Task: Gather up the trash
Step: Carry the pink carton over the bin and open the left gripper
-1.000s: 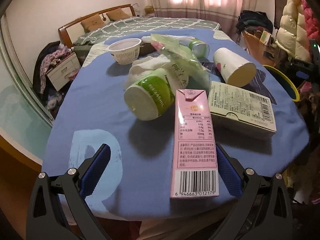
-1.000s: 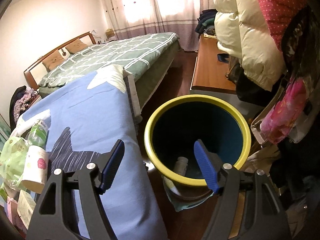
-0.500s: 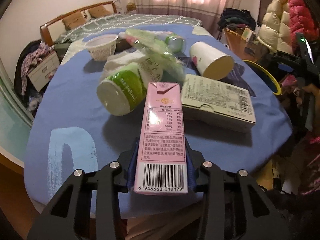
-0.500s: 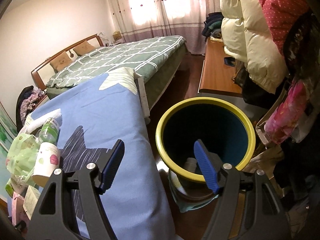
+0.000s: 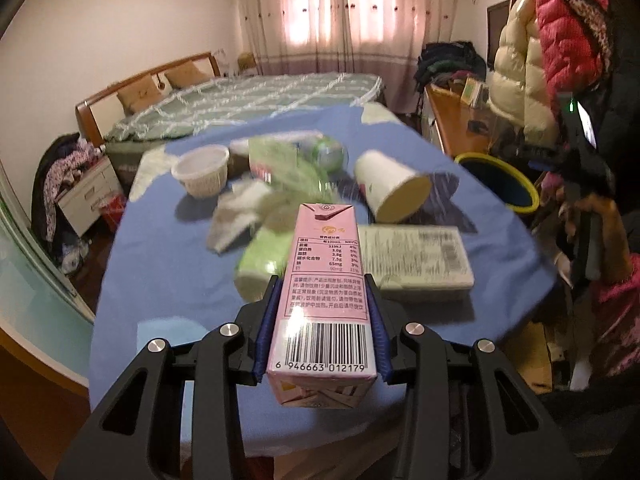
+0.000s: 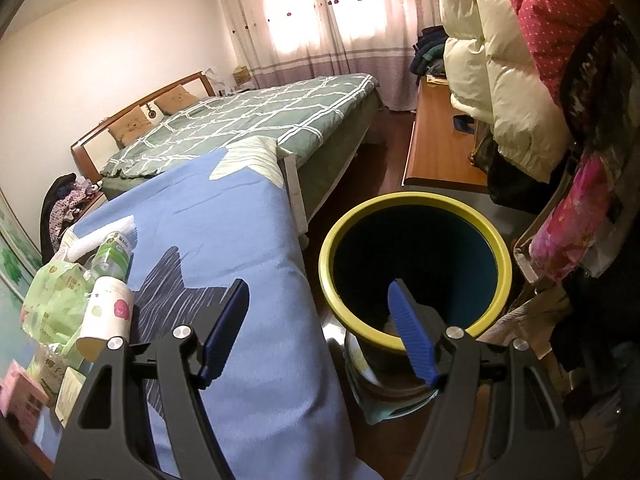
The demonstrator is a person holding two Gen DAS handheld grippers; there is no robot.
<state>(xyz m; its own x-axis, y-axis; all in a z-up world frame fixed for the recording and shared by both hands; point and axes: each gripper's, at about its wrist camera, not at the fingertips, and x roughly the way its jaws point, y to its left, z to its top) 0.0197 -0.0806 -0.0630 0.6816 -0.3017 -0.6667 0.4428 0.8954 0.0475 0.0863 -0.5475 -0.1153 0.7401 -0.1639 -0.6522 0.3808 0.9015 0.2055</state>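
Observation:
My left gripper [image 5: 322, 312] is shut on a pink milk carton [image 5: 323, 280] and holds it lifted above the blue-covered table [image 5: 160, 264]. Behind it on the table lie a green-white bottle [image 5: 262, 264], a flat box [image 5: 416, 260], a paper cup [image 5: 390, 192], a white bowl [image 5: 202, 170], a green plastic bag [image 5: 280, 160] and a tissue [image 5: 236, 216]. The yellow-rimmed trash bin [image 6: 416, 268] stands on the floor right of the table; it also shows in the left wrist view [image 5: 500, 178]. My right gripper [image 6: 320, 320] is open and empty, between the table edge and the bin.
A bed [image 6: 248, 120] lies beyond the table. A wooden bench [image 6: 440, 140] and hanging coats [image 6: 500, 60] crowd the right side. The paper cup [image 6: 108, 312], green bag [image 6: 56, 300] and pink carton [image 6: 20, 396] show at the left of the right wrist view.
My left gripper closed on the pink carton and lifted it off the table. My right gripper stayed open and shifted a little by the bin.

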